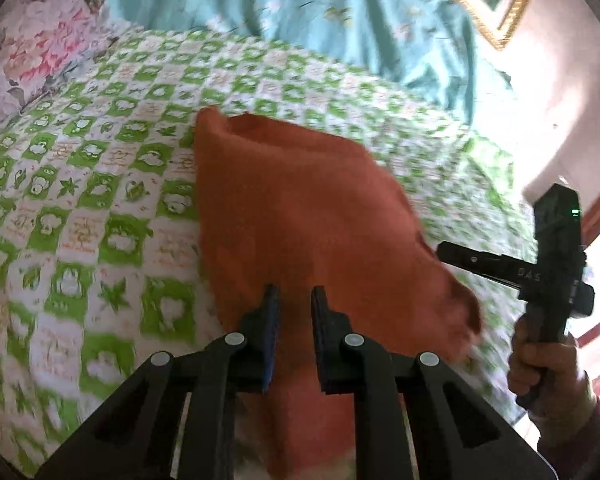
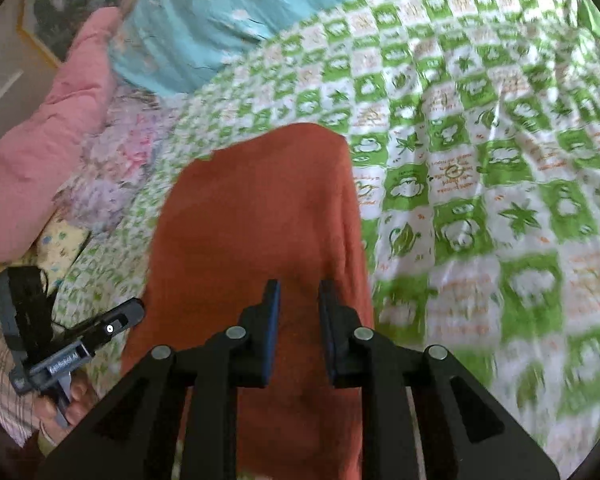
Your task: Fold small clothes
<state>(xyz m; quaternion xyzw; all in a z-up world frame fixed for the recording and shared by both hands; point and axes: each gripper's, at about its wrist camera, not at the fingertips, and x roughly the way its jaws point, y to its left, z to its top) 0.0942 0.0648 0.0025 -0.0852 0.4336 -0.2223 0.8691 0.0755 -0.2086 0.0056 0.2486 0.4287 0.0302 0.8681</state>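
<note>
An orange cloth lies on the green-and-white checked bedspread, with a doubled edge at its far corner. My left gripper hovers over its near part, jaws a narrow gap apart, and the cloth shows through the gap with nothing pinched. From the right wrist, the same orange cloth runs beneath my right gripper, whose jaws also stand slightly apart and empty. The right gripper shows at the cloth's right corner, held by a hand. The left gripper shows at the cloth's left edge.
A teal flowered blanket is bunched at the far side of the bed. A pink floral pillow and a pink quilt lie to the left. A gold-framed picture hangs on the wall at the right. Bedspread stretches right of the cloth.
</note>
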